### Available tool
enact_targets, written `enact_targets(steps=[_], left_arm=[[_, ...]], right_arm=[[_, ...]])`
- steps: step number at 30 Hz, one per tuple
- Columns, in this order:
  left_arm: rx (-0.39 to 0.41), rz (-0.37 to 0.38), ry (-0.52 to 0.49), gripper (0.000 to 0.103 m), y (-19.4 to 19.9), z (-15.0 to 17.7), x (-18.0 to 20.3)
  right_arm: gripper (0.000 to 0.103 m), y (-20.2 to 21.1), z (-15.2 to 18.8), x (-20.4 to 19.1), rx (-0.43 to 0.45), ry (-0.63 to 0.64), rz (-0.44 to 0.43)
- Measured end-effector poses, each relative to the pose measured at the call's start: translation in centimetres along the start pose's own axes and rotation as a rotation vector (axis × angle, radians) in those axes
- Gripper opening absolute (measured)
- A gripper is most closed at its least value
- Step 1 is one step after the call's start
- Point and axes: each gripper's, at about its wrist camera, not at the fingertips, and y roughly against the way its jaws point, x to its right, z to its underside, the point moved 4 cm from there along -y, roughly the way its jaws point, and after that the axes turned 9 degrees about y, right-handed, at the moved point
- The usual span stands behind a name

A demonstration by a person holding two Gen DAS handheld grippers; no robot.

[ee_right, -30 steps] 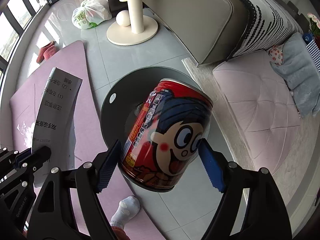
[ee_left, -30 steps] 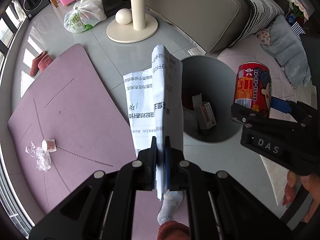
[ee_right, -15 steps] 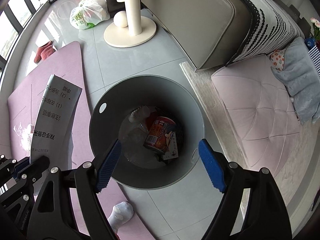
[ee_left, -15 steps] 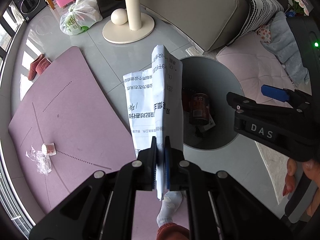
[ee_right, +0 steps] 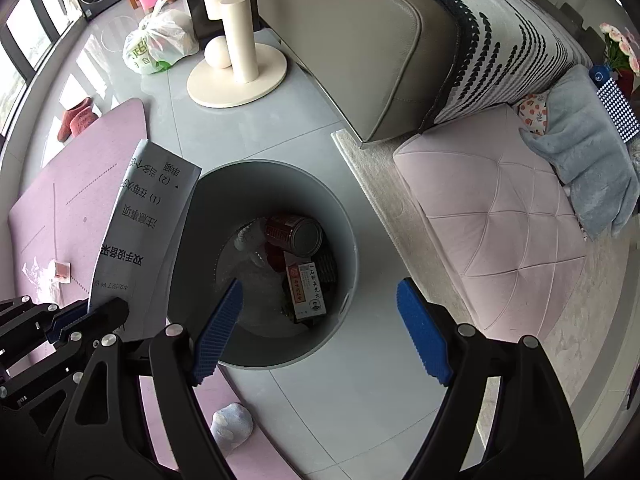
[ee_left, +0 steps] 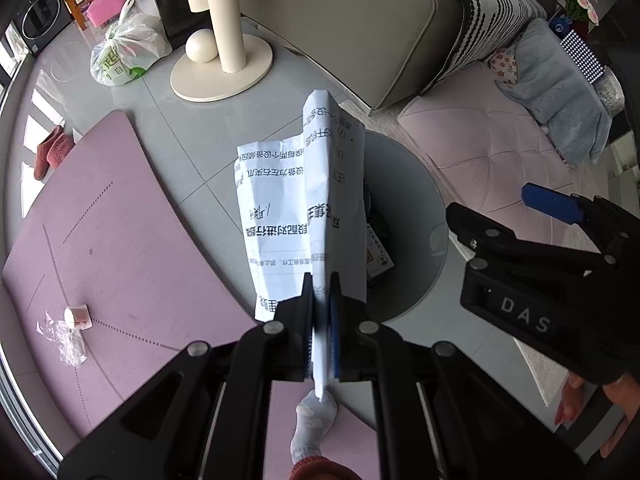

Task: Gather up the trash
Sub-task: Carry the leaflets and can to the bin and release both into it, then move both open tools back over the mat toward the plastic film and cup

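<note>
left hand-held gripper point(ee_left: 322, 344) around one paper sheet point(ee_left: 304, 204)

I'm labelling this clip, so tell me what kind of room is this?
Most likely a home living room: a grey sofa with a pink cushioned seat, a purple floor mat, and slippers by the window.

Creased printed paper sheet point(ee_left: 304, 208); glossy floor tiles point(ee_right: 320, 392); matt bin point(ee_right: 344, 216)

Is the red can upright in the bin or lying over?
Lying on its side: the red can shows its round end, resting on other trash inside the bin.
</note>
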Motion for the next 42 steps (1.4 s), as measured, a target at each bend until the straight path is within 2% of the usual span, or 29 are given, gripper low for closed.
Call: enact_targets(steps=[4, 7, 9, 11, 13, 21, 26, 32, 37, 42], left_arm=[[0.015, 0.035, -0.014, 0.01, -0.7, -1.3, 1.7], [0.006, 0.048, -0.027, 0.015, -1.4, -1.7, 2.7], [-0.01, 0.037, -0.012, 0.028, -2.0, -1.7, 2.4], [-0.007, 0.026, 0.005, 0.052, -2.1, -1.5, 1.7], [0.01, 0.002, 0.008, 0.063, -1.9, -1.3, 0.9], [0.013, -0.032, 0.059, 0.064, -0.2, -0.1, -3.6], [0.016, -0.056, 0.13, 0.064, 1.3, 1.3, -8.5], [0.031, -0.084, 0.244, 0.064, 3.9, 3.5, -16.0], [0.046, -0.116, 0.338, 0.064, 6.4, 6.3, -23.7], [0.066, -0.163, 0.444, 0.063, 9.6, 9.7, -32.8]], right_arm=[[0.076, 0.2, 0.1, 1.3, 0.005, -0.011, 0.016], [0.076, 0.2, 0.2, 2.1, 0.0, -0.019, 0.036], [0.076, 0.2, 0.2, 2.7, -0.003, -0.032, 0.04], [0.076, 0.2, 0.3, 3.0, -0.004, -0.036, 0.042], [0.076, 0.3, 0.3, 2.9, -0.004, -0.026, 0.044], [0.076, 0.7, -0.9, -1.1, -0.001, 0.047, 0.016], [0.076, 1.3, -2.5, -5.7, 0.021, 0.116, -0.008], [0.076, 2.7, -4.4, -13.3, 0.048, 0.215, -0.04], [0.076, 4.1, -5.1, -21.7, 0.068, 0.31, -0.077], [0.076, 5.5, -4.9, -32.2, 0.081, 0.414, -0.137]])
